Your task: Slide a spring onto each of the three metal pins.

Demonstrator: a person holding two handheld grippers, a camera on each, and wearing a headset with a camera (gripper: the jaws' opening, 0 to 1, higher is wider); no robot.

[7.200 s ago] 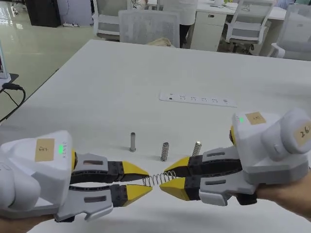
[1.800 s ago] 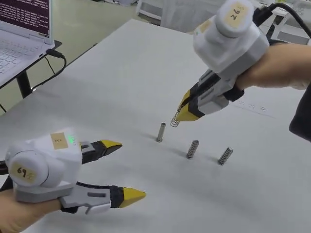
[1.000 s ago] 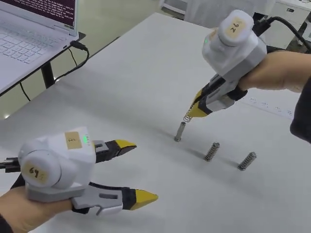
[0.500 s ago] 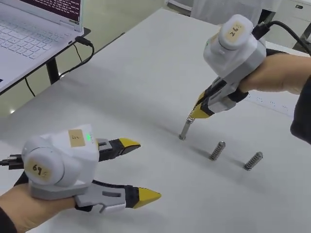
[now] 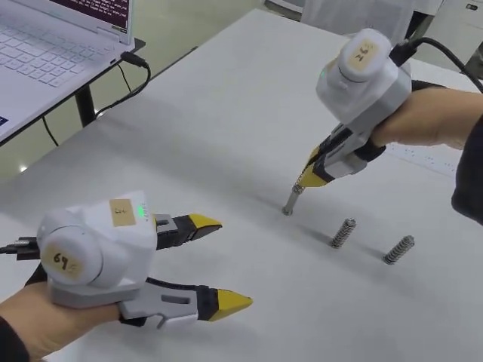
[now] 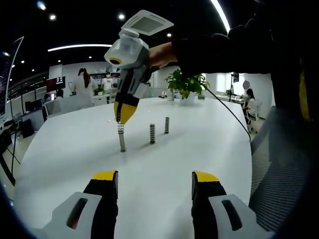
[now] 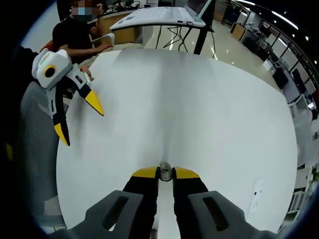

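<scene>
White table (image 5: 226, 113), big, takes most of the head view. Open laptop (image 5: 53, 38) on a separate stand off the table's far left corner.

Left gripper (image 5: 234, 262) low at the near left over the table, held in a hand, fingers wide apart, nothing between them. Its own view shows the same: left gripper (image 6: 155, 177) with yellow tips spread over bare tabletop. It shows from the right gripper view too (image 7: 83, 128), off to the left, jaws apart.

Right gripper (image 5: 303, 181) up at the right, angled steeply down, fingers together and clamped on a spring (image 5: 297, 188). In its own view the right gripper (image 7: 165, 173) has the spring (image 7: 165, 167) pinched between the yellow tips, coil end-on. In the left gripper view the right gripper (image 6: 121, 118) points straight down.

Three pins in a row mid-table. Middle pin (image 5: 343, 233) and end pin (image 5: 398, 250) each have a coil around them, well apart from both grippers. Left pin (image 5: 289, 204) stands upright (image 6: 122, 143), mostly bare shaft. The held spring (image 6: 120, 129) sits right at the left pin's top end, touching it; how far it is over the tip, cannot tell.
</scene>
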